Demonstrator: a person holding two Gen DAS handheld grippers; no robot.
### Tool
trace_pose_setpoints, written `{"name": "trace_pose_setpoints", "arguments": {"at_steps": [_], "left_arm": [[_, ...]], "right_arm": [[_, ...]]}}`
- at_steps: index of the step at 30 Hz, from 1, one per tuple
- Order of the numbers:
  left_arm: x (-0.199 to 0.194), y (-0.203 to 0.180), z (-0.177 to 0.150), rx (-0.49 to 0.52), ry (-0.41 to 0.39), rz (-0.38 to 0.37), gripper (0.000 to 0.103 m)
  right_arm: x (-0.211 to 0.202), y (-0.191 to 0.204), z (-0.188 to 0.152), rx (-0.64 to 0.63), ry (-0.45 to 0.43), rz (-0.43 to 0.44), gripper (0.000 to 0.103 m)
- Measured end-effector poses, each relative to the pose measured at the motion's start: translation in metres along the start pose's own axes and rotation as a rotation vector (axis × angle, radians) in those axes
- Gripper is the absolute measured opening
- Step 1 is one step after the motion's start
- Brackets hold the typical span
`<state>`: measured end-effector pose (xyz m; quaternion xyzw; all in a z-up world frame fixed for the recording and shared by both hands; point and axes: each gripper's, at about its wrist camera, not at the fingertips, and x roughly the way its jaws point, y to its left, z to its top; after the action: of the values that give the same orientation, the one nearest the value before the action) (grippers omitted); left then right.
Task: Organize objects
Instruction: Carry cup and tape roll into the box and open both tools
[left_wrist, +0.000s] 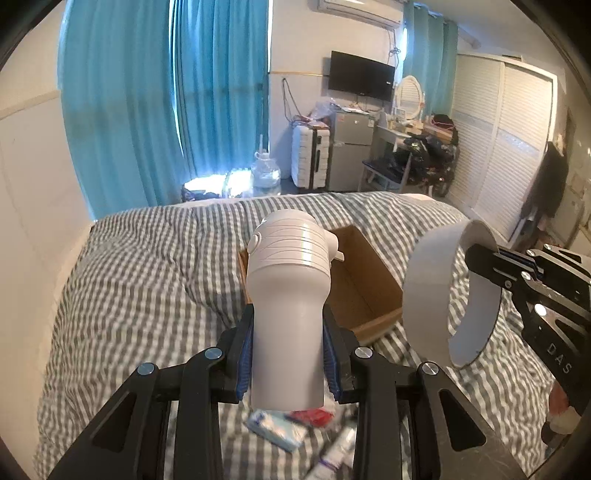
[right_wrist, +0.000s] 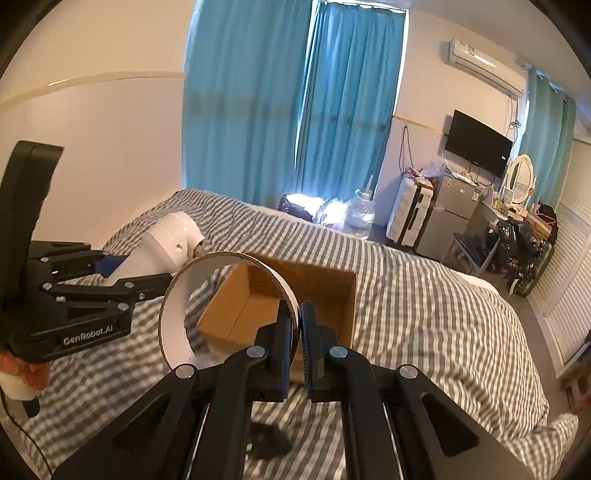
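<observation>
Left wrist view
- Left gripper (left_wrist: 288, 354): clamped on the lower barrel of a white plastic bottle (left_wrist: 286, 295), blue pads pressed to both sides.
- Bottle: smooth body flaring to a ribbed top with a small spout on its right; held in the air, tilted away from the camera, over the near edge of the cardboard box (left_wrist: 365, 288).
- Tape roll (left_wrist: 443, 295): wide white ring with a pale inner face, held to the right by the right gripper (left_wrist: 480, 258), one finger inside the ring.
- Bedding: grey-and-white striped duvet (left_wrist: 147, 280), soft and rumpled (a poor surface for anything tall to stand on).
- Loose items: a tissue pack (left_wrist: 275, 426), a red wrapper (left_wrist: 314, 417) and a tube (left_wrist: 340, 448) lie on the duvet below the gripper.

Right wrist view
- Right gripper (right_wrist: 300, 332): nearly closed, pinching the thin wall of the tape roll (right_wrist: 177, 314), one pad inside and one outside.
- Box (right_wrist: 258, 306): open brown corrugated cardboard, seen through and past the ring; its interior looks bare as far as shown.
- Left gripper (right_wrist: 147, 273): at left, carrying the bottle (right_wrist: 170, 240) near the box's far corner.

Doing the step well
- Judgement: both items look bound for the box. Lower one at a time so the grippers do not meet over the opening.
- Bottle: lay it low along a wall before releasing.
- Roll: set it flat, since on edge it could roll.
</observation>
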<state>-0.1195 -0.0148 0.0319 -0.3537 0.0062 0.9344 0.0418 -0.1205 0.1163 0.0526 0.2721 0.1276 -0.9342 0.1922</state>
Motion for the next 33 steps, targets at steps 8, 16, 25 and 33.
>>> {"name": "trace_pose_setpoints", "arguments": {"at_steps": [8,16,25,33], "left_arm": [[0.055,0.009,0.039,-0.006,0.008,0.023,0.032],[0.127,-0.001,0.027,0.006,0.065,0.076,0.032],[0.184,-0.002,0.000,0.041,0.126,0.042,0.032],[0.192,0.002,-0.012,0.035,0.138,0.007,0.034]], "right_arm": [[0.079,-0.028,0.042,0.040,0.036,-0.012,0.005],[0.176,-0.042,0.045,0.037,0.140,-0.046,0.005],[0.240,-0.044,0.007,0.029,0.240,-0.048,0.005],[0.245,-0.044,-0.005,0.038,0.255,-0.011,0.009]]}}
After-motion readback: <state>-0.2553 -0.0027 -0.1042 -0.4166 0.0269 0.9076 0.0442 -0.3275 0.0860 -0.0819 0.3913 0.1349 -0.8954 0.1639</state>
